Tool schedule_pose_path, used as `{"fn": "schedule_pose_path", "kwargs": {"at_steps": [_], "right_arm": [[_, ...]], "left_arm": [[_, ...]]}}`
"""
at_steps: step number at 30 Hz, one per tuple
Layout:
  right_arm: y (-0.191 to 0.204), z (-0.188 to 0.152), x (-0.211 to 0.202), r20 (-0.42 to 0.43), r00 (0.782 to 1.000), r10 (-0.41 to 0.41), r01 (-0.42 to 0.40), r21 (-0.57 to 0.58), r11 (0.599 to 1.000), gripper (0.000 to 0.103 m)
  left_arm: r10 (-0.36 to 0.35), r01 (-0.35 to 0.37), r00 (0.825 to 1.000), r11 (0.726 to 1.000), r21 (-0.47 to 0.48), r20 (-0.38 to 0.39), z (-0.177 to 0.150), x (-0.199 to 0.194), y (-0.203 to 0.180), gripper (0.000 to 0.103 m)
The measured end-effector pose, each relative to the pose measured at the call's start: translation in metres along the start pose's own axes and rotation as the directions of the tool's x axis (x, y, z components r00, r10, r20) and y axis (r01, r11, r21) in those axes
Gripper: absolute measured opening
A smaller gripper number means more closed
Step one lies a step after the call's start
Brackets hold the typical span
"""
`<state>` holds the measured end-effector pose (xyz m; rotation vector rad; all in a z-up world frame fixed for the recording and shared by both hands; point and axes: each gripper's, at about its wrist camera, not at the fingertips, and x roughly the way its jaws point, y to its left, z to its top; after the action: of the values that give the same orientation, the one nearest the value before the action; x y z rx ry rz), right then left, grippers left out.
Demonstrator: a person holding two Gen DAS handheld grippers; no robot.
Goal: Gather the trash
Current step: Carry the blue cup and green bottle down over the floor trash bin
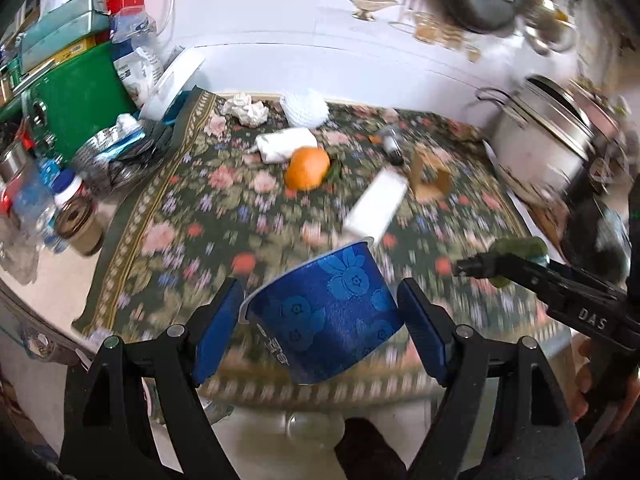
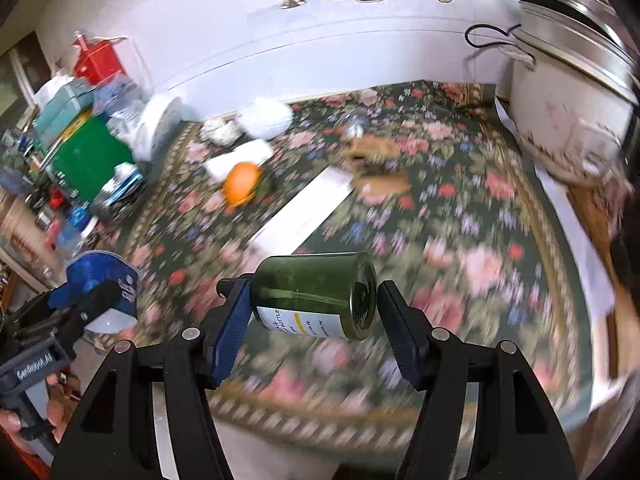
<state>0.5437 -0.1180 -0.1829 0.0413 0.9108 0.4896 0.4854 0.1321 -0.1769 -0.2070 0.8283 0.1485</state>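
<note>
The left gripper [image 1: 320,312] is clamped on a blue cup [image 1: 326,320], a tapered glossy tub printed with paler flowers, tilted with its white rim toward the left pad and held above the near edge of the cloth [image 1: 192,216]. The right gripper [image 2: 312,312] grips a bottle [image 2: 316,296] of dark green translucent plastic, a cylinder lying sideways between the ribbed blue pads, its white label facing down. The cloth is a dark woven floral mat. On it lie a round orange [image 1: 307,168], a crumpled tissue [image 1: 246,109], a flat white box [image 1: 376,204] and a torn brown carton [image 1: 430,178], all blurred.
</note>
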Motion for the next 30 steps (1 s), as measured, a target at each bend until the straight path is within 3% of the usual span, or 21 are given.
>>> {"fn": "schedule_pose_path", "kwargs": {"at_steps": [9,14,18,23,26,30], "right_arm": [[0.063,-0.095,-0.052,0.019,1.000,-0.015,0.014,0.025,1.000,0.061],[0.079,-0.131,-0.067,-0.016,1.000,-0.025,0.026,0.031,0.999,0.061],[0.077,-0.156,-0.061,-0.076,0.997,-0.031,0.034,0.043,0.999,0.061],[0.065,-0.187,-0.040,-0.145,0.989,-0.036,0.044,0.053,0.998,0.061],[0.047,-0.208,-0.013,-0.198,0.980,-0.035,0.048,0.066,0.997,0.061],[0.021,-0.236,0.033,-0.262,0.965,-0.022,0.046,0.085,0.995,0.061]], "left_arm": [[-0.053,0.055,0.997,0.998,0.021,-0.052,-0.093,-0.073,0.030,0.078],[-0.061,0.064,0.992,0.998,0.021,-0.113,-0.132,-0.082,0.037,0.078],[-0.059,0.061,0.980,0.998,0.003,-0.192,-0.164,-0.065,0.039,0.078],[-0.059,0.049,0.952,0.998,-0.041,-0.302,-0.208,-0.024,0.036,0.078],[-0.056,0.030,0.933,0.997,-0.077,-0.355,-0.236,0.008,0.037,0.078],[-0.049,0.009,0.924,0.994,-0.107,-0.379,-0.269,0.049,0.037,0.078]]}}
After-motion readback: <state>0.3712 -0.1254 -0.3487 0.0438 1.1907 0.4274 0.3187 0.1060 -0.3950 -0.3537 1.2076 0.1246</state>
